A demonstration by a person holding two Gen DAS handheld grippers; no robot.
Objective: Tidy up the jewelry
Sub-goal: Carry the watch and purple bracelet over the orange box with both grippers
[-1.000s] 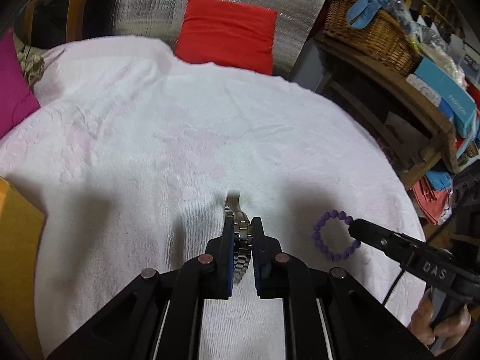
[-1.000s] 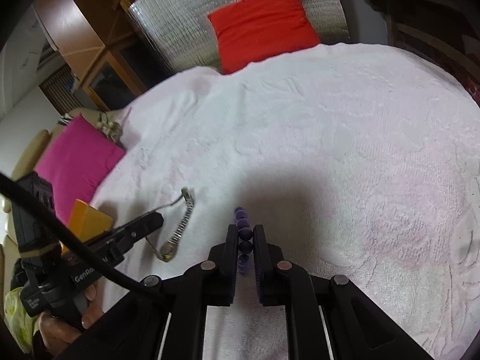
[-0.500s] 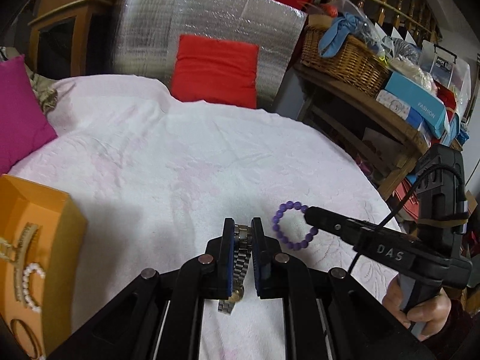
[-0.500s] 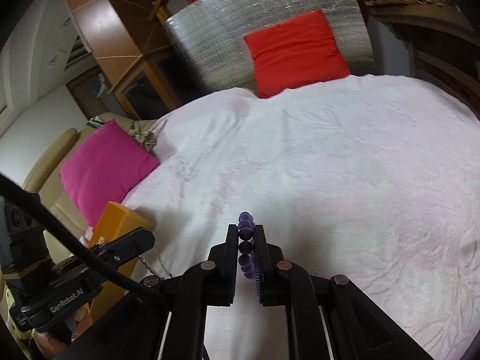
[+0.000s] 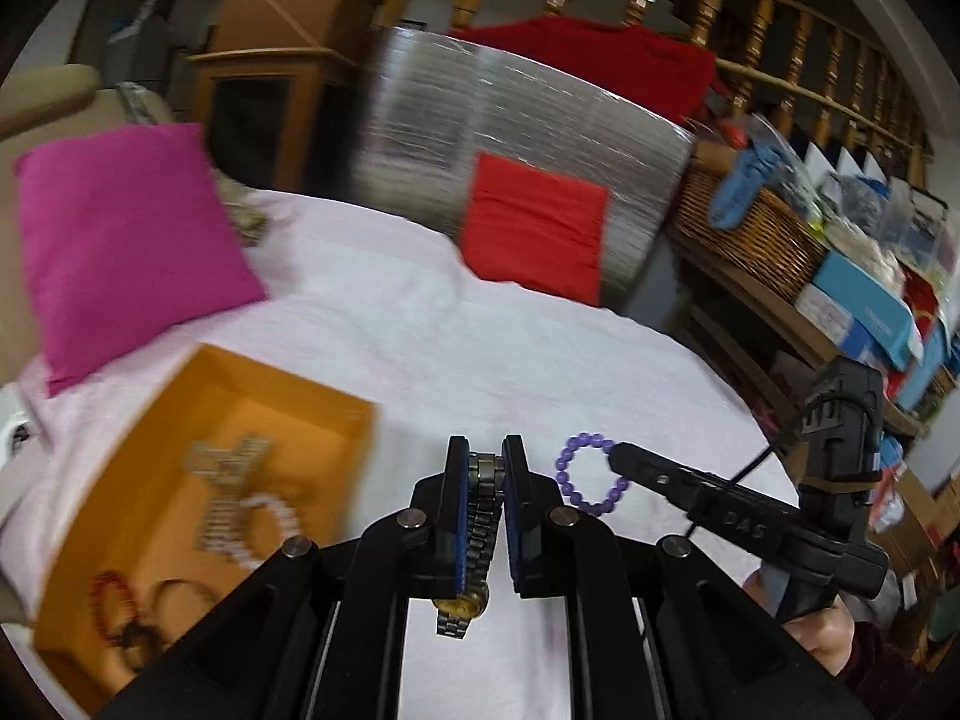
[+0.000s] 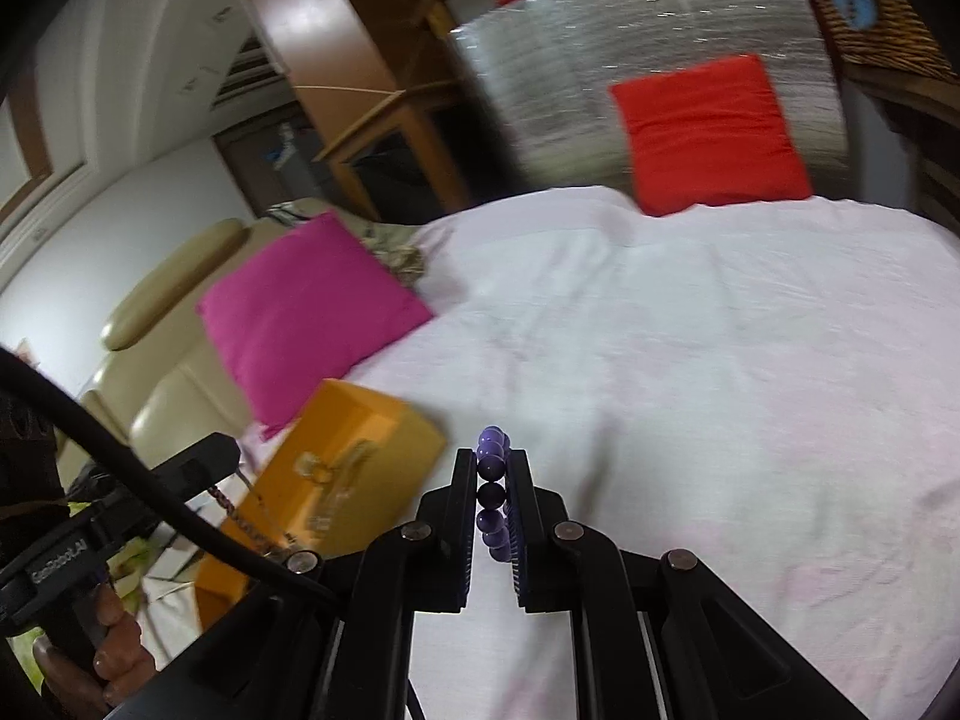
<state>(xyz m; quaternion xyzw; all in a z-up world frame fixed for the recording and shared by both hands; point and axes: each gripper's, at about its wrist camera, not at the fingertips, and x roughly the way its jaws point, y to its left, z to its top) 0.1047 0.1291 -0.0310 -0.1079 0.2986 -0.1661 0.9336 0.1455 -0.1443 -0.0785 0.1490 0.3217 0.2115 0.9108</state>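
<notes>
Beside watch (image 5: pixel 480 516), blurred box (image 5: pixel 198 420) newly visible.

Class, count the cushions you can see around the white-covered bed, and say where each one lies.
2. The pink cushion lies at the bed's left edge, behind the orange box. The red cushion leans against the silver panel at the far side. Others may be hidden out of frame.
</notes>
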